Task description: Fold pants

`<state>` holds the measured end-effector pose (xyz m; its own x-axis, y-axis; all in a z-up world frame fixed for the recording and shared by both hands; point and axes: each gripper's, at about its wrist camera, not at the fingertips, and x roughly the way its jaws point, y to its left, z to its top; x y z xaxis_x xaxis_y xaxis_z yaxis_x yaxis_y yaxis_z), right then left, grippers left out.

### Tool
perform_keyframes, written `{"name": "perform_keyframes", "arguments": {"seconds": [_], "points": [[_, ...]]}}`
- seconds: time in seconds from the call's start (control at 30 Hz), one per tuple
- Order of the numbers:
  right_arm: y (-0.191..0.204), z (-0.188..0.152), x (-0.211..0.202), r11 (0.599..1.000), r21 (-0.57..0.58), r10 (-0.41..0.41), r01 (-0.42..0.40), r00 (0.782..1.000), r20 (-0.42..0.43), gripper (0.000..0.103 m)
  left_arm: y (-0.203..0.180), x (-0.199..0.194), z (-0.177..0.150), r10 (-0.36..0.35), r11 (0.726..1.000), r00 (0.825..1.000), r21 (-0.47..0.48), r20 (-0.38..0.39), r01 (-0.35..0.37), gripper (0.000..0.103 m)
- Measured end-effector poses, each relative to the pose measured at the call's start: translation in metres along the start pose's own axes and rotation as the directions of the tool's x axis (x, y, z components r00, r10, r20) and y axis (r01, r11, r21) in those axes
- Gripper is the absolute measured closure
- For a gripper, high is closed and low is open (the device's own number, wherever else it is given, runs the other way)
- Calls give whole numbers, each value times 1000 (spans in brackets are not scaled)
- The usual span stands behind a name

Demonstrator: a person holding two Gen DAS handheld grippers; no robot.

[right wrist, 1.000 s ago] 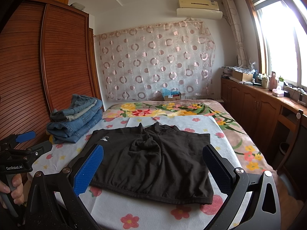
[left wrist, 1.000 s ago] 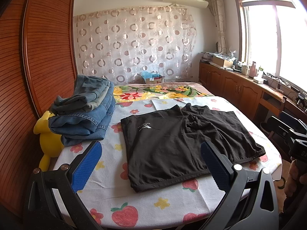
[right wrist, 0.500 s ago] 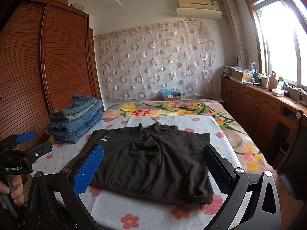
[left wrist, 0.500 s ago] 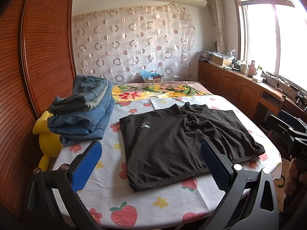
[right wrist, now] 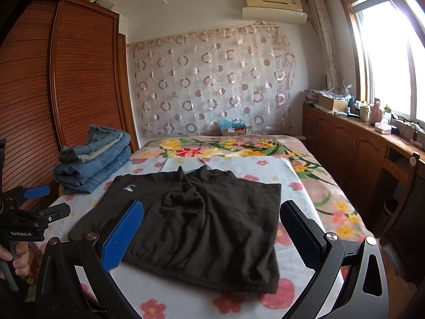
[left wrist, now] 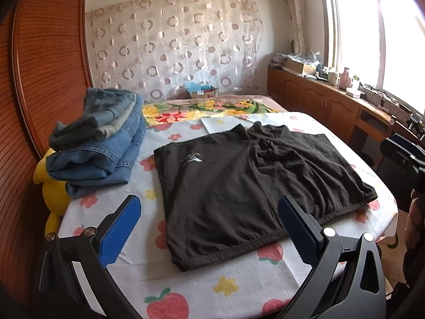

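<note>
One bed [left wrist: 233, 287] — fruit-print sheet, perhaps — holds pants [left wrist: 247, 186].

**One readable label, the rest too small**

The only lettering that reads clearly is "GenRobot.AI", printed in white on the black body of the left hand-held gripper [right wrist: 39, 202], seen at the left edge of the right wrist view, just above the person's hand [right wrist: 14, 257] on its handle.

The black pants [left wrist: 239, 186] carry a small pale logo with a line of lettering near one upper corner; the letters are too small and blurred to read in either view.

The air conditioner [right wrist: 273, 6] on the wall bears a small sticker, and the cardboard box [right wrist: 233, 130] at the far end of the bed has a label; neither can be read.
</note>
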<state>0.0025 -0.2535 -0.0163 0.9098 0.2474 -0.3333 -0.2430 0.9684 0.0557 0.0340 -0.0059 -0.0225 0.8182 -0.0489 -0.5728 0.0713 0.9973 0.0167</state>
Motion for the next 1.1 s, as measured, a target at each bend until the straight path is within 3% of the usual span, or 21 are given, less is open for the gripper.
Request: {"name": "perform_keyframes", "arguments": {"seconds": [0.27, 0.5, 0.7, 0.9, 1.1], "points": [[-7, 3, 14, 1000, -22, -11, 11, 999, -32, 1, 0, 30, -5, -32, 999, 999, 17, -35, 32, 0], [-27, 10, 34, 999, -39, -28, 25, 994, -101, 11, -7, 50, -1, -59, 997, 997, 47, -59, 62, 0], [-41, 20, 60, 998, -57, -29, 18, 979, -202, 28, -26, 65, 8, -120, 989, 990, 75, -76, 125, 0], [-58, 39, 83, 999, -41, -10, -2, 961, -275, 52, -40, 71, 20, -175, 980, 981, 80, -89, 182, 0], [-85, 58, 112, 1000, 18, 20, -14, 930, -366, 62, -49, 75, 31, -205, 974, 974, 82, -95, 213, 0]]}}
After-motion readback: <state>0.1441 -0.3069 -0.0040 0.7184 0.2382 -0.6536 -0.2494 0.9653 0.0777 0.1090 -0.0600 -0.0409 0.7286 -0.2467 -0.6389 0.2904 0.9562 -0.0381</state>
